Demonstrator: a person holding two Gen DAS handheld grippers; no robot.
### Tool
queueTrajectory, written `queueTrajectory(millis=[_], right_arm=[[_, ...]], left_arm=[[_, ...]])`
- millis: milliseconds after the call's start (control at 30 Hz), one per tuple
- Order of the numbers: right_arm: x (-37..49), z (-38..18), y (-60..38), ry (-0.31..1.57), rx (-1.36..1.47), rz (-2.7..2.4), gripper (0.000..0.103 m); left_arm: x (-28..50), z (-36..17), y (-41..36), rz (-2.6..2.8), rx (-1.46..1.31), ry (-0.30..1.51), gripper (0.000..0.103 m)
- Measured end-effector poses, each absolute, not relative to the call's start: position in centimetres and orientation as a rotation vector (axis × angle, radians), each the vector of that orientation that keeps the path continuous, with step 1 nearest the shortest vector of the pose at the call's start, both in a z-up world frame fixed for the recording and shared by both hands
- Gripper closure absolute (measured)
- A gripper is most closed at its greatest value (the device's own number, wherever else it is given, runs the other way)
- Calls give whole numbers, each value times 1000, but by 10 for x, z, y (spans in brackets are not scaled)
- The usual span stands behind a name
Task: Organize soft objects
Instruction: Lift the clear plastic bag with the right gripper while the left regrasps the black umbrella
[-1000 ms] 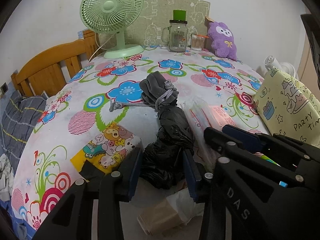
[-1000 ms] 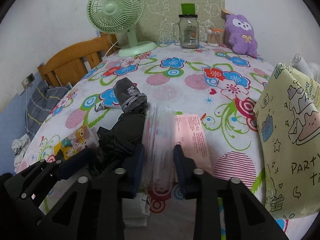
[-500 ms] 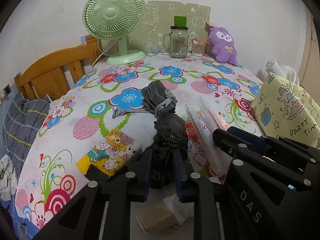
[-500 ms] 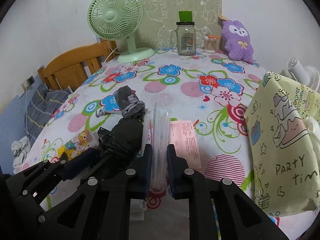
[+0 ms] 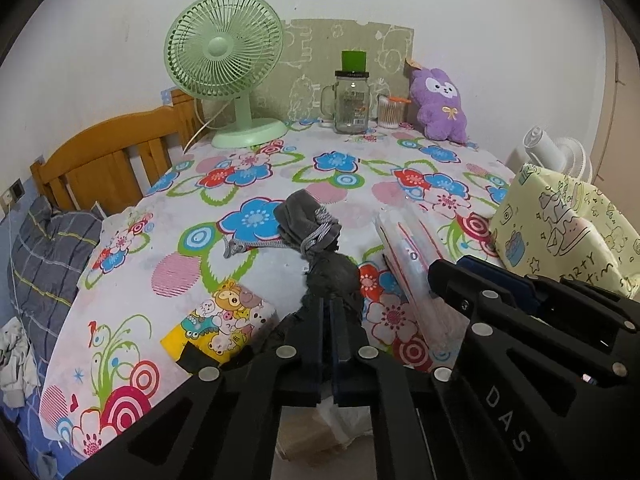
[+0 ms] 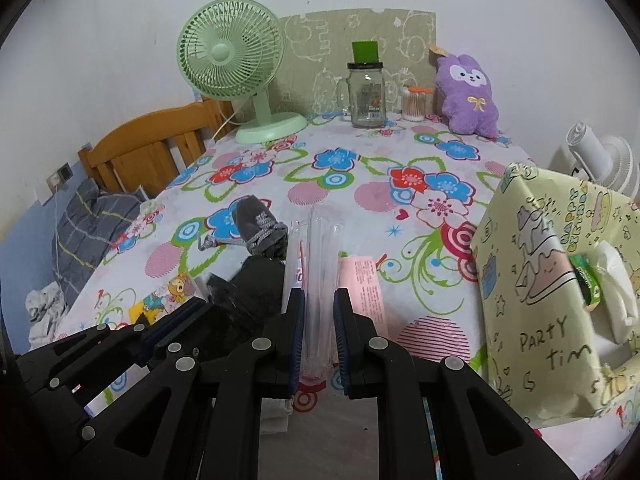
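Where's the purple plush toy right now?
The purple plush toy sits at the table's far right corner against the wall, just right of the cotton swab jar and glass mug.

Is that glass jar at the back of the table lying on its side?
No, the glass jar stands upright on the flowered tablecloth, its dark lid on top, between the green fan and the purple plush toy.

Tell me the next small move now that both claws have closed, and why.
Probably lift both together, slowly. The left claw is shut on the black bag and the right claw is shut on the clear packet, but both things seem to rest on the tablecloth beside the grey pouch. A short lift would test each grip.
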State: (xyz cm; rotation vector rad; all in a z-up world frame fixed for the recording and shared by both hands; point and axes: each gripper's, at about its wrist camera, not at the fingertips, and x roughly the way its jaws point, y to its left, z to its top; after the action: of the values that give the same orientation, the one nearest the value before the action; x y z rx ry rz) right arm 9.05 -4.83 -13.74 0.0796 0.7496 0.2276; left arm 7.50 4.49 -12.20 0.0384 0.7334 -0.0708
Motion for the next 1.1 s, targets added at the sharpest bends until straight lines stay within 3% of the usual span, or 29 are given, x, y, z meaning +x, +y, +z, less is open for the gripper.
queueTrajectory(millis=[333,367,400,433,567,1000,1100], right_arm=[[86,-130,-54,732,88,225,85],[87,-131,-55,735,89,225,85],[86,-131,-55,738,90,225,85],[87,-132,-55,740,91,225,85],[91,-134,-55,743,87,220,85],[112,-152,-54,785,78,196,85],[115,-157,-53,800,76,195,85]], left_arm=[[74,-116,41,-75,51,724,102],[76,-117,40,-76,58,733,96],[77,-118,39,-71,61,736,73],[78,-119,39,-63,67,734,57],[83,-121,40,-83,61,740,44],[110,-142,42,-92,46,795,43],[114,-149,43,-85,41,815,51]])
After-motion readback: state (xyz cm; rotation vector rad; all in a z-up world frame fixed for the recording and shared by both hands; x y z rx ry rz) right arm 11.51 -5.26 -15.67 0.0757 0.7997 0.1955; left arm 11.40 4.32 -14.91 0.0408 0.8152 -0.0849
